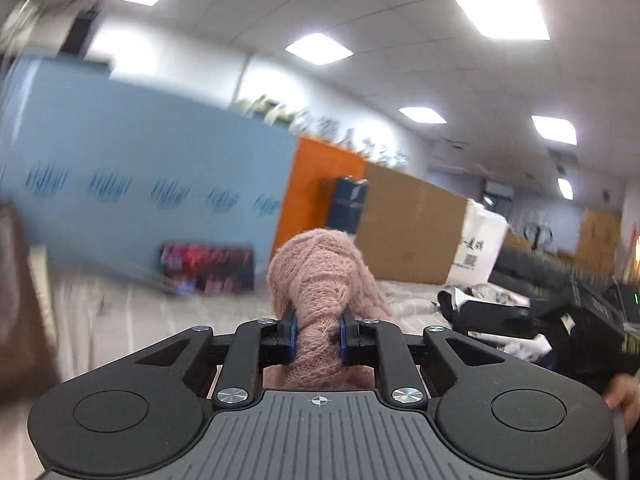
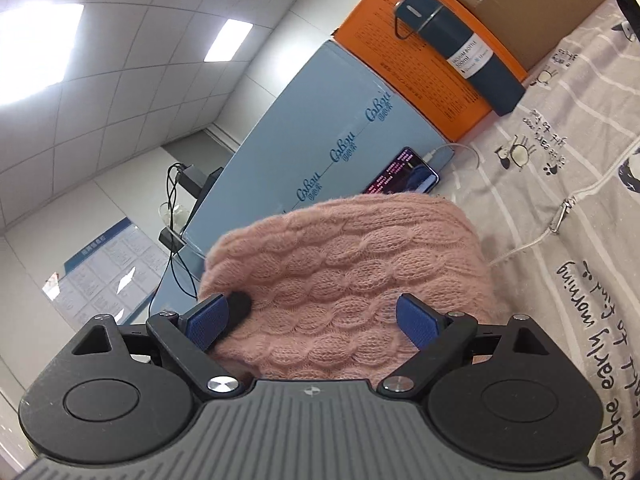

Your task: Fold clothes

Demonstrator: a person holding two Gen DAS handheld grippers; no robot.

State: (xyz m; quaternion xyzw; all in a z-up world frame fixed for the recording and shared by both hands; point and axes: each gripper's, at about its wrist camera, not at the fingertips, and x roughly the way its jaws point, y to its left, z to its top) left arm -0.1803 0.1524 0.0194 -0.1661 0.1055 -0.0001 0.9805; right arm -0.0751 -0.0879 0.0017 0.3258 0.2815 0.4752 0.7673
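Left wrist view: left gripper [image 1: 318, 334] clamps a bunched pink sweater [image 1: 320, 280], lifted above the bedsheet [image 1: 120, 320]. Right gripper [image 2: 316, 320] fingers spread wide around the knit, not pinching. No fold visible yet; folding apparently all remains.

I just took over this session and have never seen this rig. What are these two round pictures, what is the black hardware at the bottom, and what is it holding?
Each picture comes from a fisheye camera on a handheld two-finger gripper, looking along its fingers. In the left wrist view, the left gripper is shut on a bunched part of a pink knitted sweater. In the right wrist view, the right gripper is open, with the same sweater lying between its blue pads. The printed bedsheet covers the work surface. On it lie a phone and a dark blue bottle, in front of boxes.
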